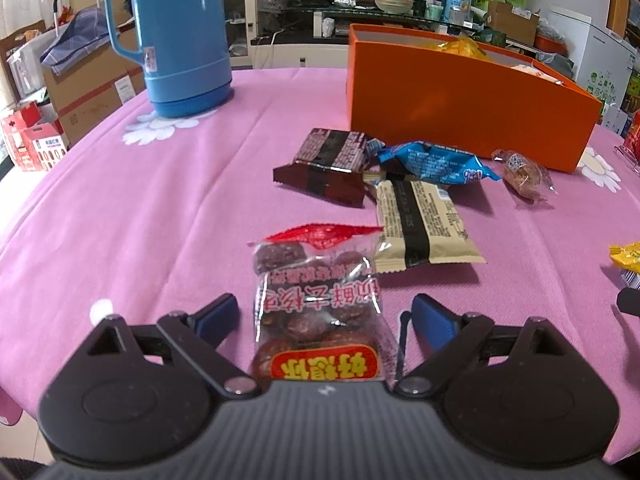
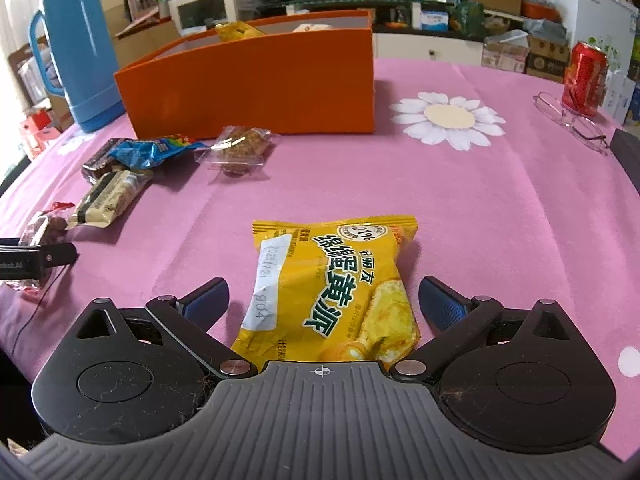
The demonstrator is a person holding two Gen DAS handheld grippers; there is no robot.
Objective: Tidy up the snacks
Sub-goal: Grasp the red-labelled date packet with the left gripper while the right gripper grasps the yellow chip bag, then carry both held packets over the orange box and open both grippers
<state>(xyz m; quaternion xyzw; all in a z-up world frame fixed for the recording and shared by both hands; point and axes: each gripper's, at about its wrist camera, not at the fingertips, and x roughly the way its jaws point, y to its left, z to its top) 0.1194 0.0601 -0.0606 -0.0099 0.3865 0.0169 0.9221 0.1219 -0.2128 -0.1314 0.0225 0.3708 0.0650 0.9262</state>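
Observation:
A clear packet of dark round snacks with a red label lies on the pink tablecloth between the fingers of my left gripper. That gripper is open, with its blue pads standing clear of the packet on both sides. My right gripper is open too, astride a yellow pie packet without touching it. An orange box at the back holds some snacks. In front of it lie a brown bar, a blue packet, a beige bar and a clear-wrapped cake.
A blue thermos stands at the back left of the round table. A red can and a pair of glasses sit at the back right. The left gripper's tip shows at the right wrist view's left edge.

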